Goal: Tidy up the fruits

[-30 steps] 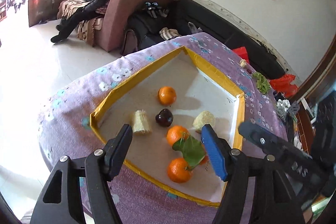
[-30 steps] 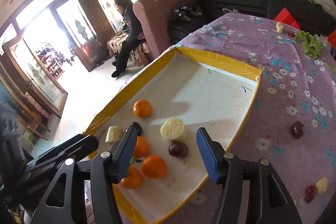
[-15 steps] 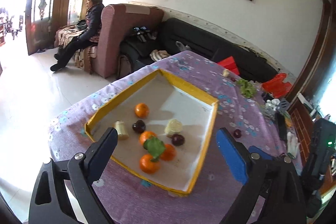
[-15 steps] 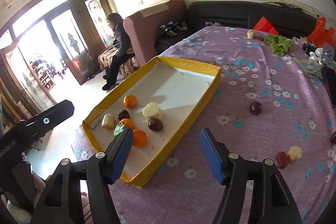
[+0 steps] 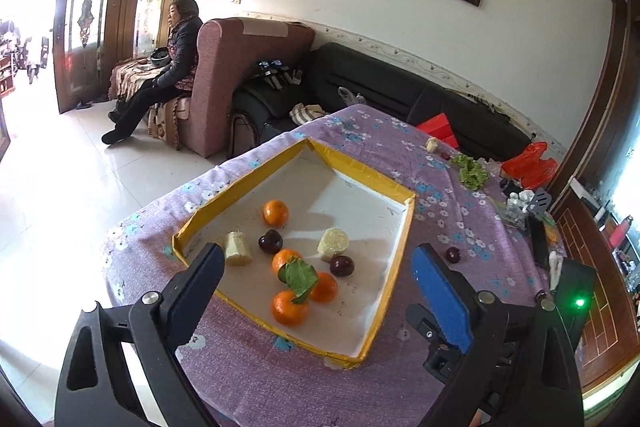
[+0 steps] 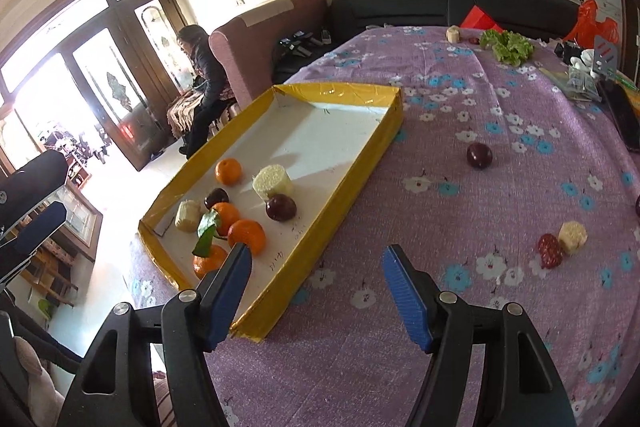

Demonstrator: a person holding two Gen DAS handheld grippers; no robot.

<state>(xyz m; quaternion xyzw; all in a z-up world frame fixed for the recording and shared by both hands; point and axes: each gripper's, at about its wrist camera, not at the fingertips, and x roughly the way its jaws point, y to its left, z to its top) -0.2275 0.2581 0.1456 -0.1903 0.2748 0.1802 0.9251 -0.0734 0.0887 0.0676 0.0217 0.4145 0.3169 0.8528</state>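
A yellow-rimmed white tray (image 5: 394, 285) (image 6: 352, 183) lies on the purple flowered tablecloth. It holds several oranges (image 5: 276, 212) (image 6: 247, 235), two dark plums (image 5: 342, 265) (image 6: 281, 207) and two pale corn pieces (image 5: 333, 243) (image 6: 272, 181). A loose plum (image 6: 479, 155) (image 5: 453, 254) lies on the cloth right of the tray. My left gripper (image 5: 316, 279) is open and empty above the tray's near edge. My right gripper (image 6: 316, 273) is open and empty over the tray's near right corner.
A red date (image 6: 550, 250) and a corn piece (image 6: 573, 235) lie on the cloth at the right. Lettuce (image 6: 507, 45), another corn piece (image 6: 453, 34), a black phone (image 6: 624, 115) and clutter sit at the far side. A person (image 5: 168, 67) sits on a sofa beyond.
Both grippers have pulled back and up from the tray. The tray now looks smaller and more of the table shows. The left gripper's jaws stand wider than a second ago.
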